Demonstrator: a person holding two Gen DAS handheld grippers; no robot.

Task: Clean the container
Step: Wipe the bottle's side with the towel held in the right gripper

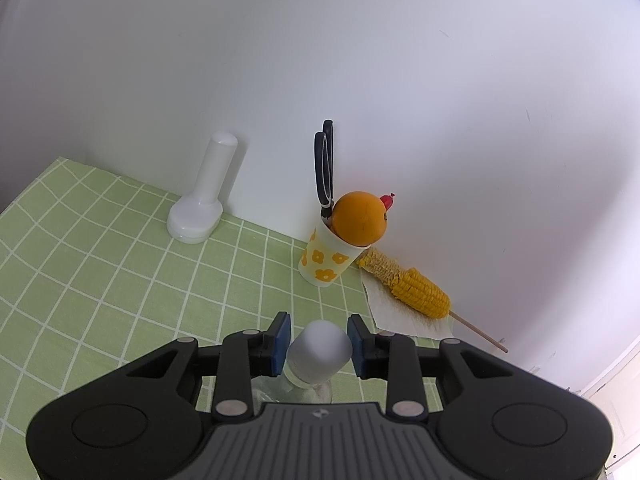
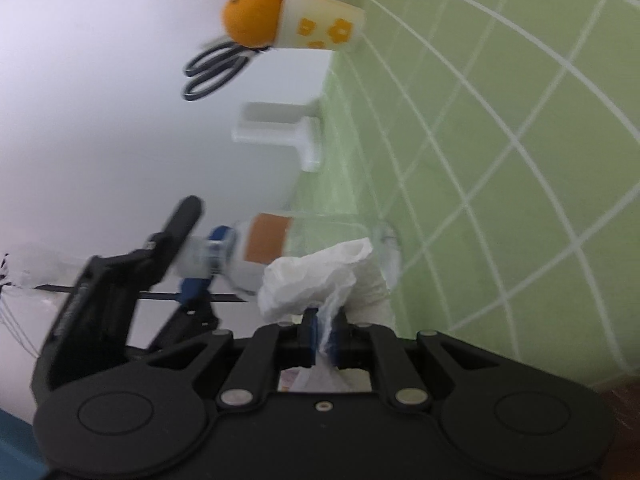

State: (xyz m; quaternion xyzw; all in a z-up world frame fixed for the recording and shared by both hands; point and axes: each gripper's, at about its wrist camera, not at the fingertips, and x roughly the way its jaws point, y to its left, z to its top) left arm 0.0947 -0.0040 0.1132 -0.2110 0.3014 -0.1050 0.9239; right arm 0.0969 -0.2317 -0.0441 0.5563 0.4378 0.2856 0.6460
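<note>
Objects on the green checked surface [image 1: 120, 264] count out as follows: one flowered paper cup [image 1: 326, 258], one orange [image 1: 360, 219] sitting in its mouth, one pair of black-handled scissors [image 1: 325, 164] standing in it, one red-tipped item [image 1: 387, 200] behind the orange, one half-eaten corn cob on a stick [image 1: 412, 286], one white paper napkin [image 1: 404, 316] beneath the cob, one white upright stand [image 1: 206, 192], and one clear bottle [image 1: 320, 350] with a white cap.

In the left wrist view, the cup stands at about 12 o'clock from the left tongs [image 1: 319, 346], the corn at 1 o'clock, the stand at 11 o'clock.

The left tongs are narrowed around the bottle just below its cap, the blue pads [image 1: 281, 344] against its sides, grasping it. The bottle, the container to be cleaned, sits between those pads at the bottom centre of that view; in the right wrist view it lies at about 10 o'clock, blurred, with an orange-brown label.

The right tongs [image 2: 323, 336] are clenched on a crumpled white tissue [image 2: 316, 276], which bulges out ahead of the pads, close by the bottle.
</note>
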